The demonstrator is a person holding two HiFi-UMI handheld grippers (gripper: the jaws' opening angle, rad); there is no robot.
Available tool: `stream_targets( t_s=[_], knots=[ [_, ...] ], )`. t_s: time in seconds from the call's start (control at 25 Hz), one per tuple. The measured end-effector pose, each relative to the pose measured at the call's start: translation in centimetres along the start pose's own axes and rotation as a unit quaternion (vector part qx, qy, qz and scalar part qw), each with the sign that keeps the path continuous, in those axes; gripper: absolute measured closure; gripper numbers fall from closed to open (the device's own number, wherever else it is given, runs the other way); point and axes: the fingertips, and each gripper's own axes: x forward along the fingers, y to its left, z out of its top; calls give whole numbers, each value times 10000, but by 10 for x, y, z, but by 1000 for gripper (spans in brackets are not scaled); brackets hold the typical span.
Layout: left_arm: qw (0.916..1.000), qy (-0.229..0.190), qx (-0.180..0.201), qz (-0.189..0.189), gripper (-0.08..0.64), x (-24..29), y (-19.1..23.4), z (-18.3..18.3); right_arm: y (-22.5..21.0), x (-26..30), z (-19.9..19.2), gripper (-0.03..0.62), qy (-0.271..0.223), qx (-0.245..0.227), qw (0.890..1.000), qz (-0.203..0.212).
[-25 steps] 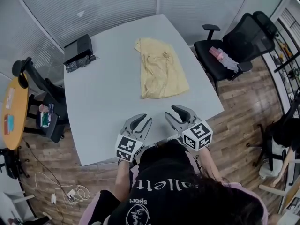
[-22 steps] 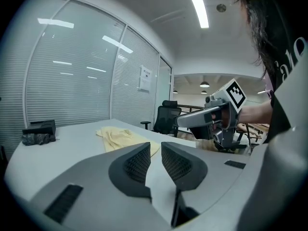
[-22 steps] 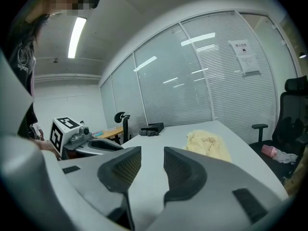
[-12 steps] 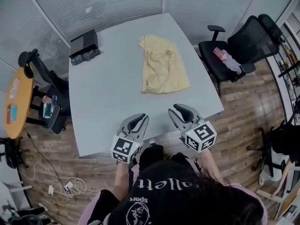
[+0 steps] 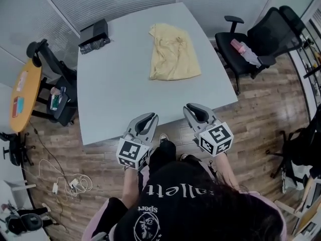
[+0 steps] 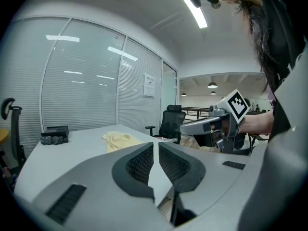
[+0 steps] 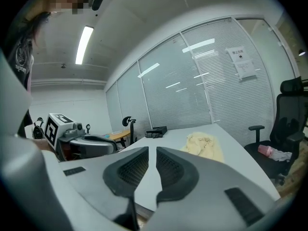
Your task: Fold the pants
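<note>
Pants (image 5: 174,52) unmoved; left hand-held gripper (image 5: 148,118), right hand-held gripper (image 5: 192,109) just closed

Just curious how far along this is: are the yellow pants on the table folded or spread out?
Folded, apparently: the yellow pants lie as one compact bundle, no separate legs showing.

A black box (image 5: 94,32) sits at the far left corner of the grey tabletop (image 5: 120,94), with a dark crumpled bundle (image 5: 93,46) just beside it on its near side. Off the right edge stands a black office chair (image 5: 273,31) with pink things (image 5: 241,48) on its seat. Off the left edge are another black chair (image 5: 50,69) and a round orange table (image 5: 22,97). White cables (image 5: 67,185) lie on the wooden floor (image 5: 261,109).
</note>
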Motion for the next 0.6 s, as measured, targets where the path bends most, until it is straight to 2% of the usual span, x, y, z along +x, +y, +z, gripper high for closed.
stream_targets(
  t_s=[0.6],
  knots=[
    [9995,-149,-155,225,506,-55,-91,-20,53,-80,-35,552,126,-371,9982,447]
  ],
)
